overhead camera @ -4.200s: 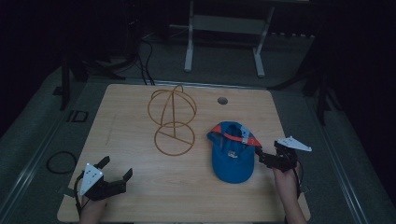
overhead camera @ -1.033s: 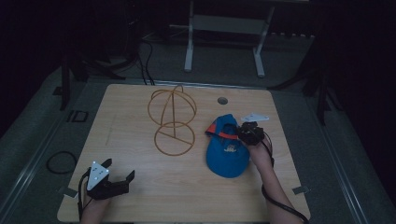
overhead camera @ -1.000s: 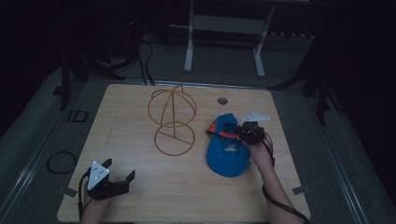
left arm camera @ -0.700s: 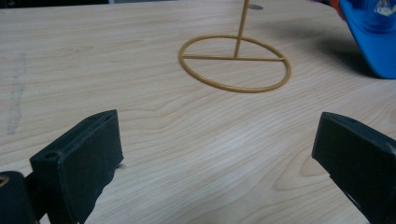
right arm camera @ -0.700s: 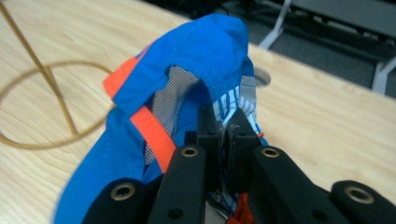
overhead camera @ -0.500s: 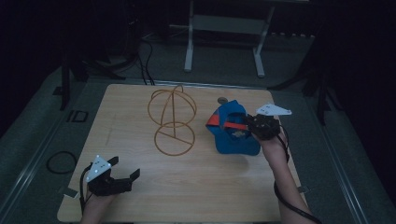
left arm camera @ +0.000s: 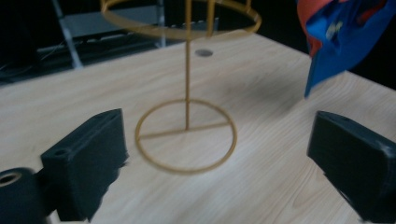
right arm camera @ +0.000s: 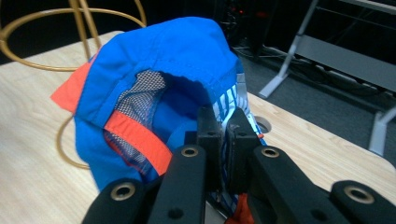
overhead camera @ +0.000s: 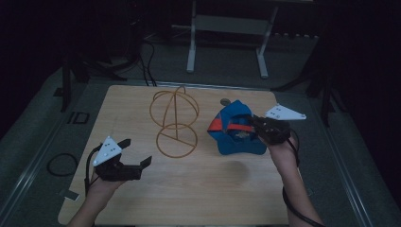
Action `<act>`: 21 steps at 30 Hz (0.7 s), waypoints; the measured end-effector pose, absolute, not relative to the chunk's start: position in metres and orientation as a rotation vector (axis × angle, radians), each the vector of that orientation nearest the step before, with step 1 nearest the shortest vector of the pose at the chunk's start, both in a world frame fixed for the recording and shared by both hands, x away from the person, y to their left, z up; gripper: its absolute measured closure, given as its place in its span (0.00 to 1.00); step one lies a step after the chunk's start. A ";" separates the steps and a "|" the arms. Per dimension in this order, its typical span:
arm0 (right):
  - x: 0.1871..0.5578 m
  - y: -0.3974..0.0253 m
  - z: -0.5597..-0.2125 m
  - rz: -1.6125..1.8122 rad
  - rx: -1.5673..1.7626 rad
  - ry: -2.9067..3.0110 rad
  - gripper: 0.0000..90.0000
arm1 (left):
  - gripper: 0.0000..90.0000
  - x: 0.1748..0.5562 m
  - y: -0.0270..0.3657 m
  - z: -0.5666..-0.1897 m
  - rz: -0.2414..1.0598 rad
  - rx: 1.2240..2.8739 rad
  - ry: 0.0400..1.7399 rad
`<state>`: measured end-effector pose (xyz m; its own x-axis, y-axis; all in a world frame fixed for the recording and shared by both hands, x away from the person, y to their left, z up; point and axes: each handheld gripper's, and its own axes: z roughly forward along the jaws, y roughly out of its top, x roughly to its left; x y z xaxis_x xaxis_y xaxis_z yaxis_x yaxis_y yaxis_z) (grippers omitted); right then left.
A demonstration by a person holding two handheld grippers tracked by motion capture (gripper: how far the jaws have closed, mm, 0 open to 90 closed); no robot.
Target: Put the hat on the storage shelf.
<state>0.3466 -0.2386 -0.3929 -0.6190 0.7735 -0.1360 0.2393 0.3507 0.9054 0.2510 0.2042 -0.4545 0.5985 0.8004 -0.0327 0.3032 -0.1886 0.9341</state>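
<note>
A blue cap (overhead camera: 234, 127) with orange trim hangs in the air over the right half of the table, lifted clear of the wood. My right gripper (overhead camera: 257, 125) is shut on the cap's edge; in the right gripper view the cap (right arm camera: 163, 88) droops from the pinched jaws (right arm camera: 223, 140). A gold wire stand (overhead camera: 176, 120) with a globe-shaped top stands near the table's centre, its round base (left arm camera: 186, 135) seen between my left jaws. My left gripper (overhead camera: 137, 152) hovers open at the front left, nothing in it.
The wooden table (overhead camera: 189, 189) has a round cable hole (overhead camera: 225, 101) near its far edge, behind the cap. A metal frame leg structure (overhead camera: 227, 28) stands on the floor beyond. A cable loop (overhead camera: 59, 164) lies on the floor at the left.
My right gripper closed on the cap and lifted it off the table, carrying it up and back. The left gripper drifted slightly right and forward, staying open.
</note>
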 end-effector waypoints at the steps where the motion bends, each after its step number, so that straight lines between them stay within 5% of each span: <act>1: 0.345 -0.239 -0.393 1.249 0.877 2.056 0.97 | 0.06 0.253 0.201 -0.449 0.574 1.765 0.894; 21: 0.319 -0.236 -0.385 1.331 0.817 2.053 0.97 | 0.06 0.292 0.116 -0.382 0.536 1.911 0.681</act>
